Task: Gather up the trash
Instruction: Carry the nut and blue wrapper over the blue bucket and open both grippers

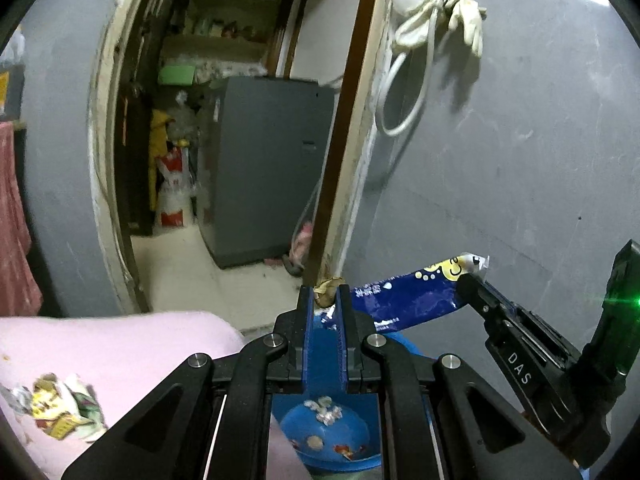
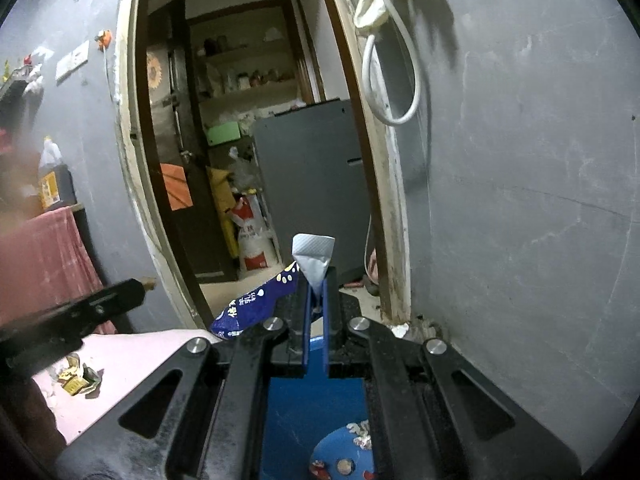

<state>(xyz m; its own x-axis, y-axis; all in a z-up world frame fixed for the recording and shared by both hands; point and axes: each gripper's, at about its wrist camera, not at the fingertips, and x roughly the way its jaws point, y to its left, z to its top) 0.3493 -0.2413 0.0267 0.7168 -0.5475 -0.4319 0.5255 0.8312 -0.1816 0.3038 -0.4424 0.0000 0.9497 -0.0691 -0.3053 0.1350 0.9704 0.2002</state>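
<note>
Left wrist view: left gripper [image 1: 326, 296] pinching a small crumpled tan scrap [image 1: 328, 290] at its blue pad tips. Directly below, the round blue plastic bin [image 1: 320, 446], a few scraps already on its bottom. Right gripper [image 1: 472, 284], far right, pinches a long blue printed snack wrapper [image 1: 404, 300]; "DAS" reads on its body. A crumpled yellow-and-white wrapper [image 1: 60, 412] lies on the pink cloth surface [image 1: 120, 344], near left.

Right wrist view: jaws pressed together on the snack wrapper's silver end [image 2: 314, 260]. Its white characters are not legible. Judged partway: two pieces above the bin, unreleased; the pink-cloth litter [image 2: 80, 380] remains.
</note>
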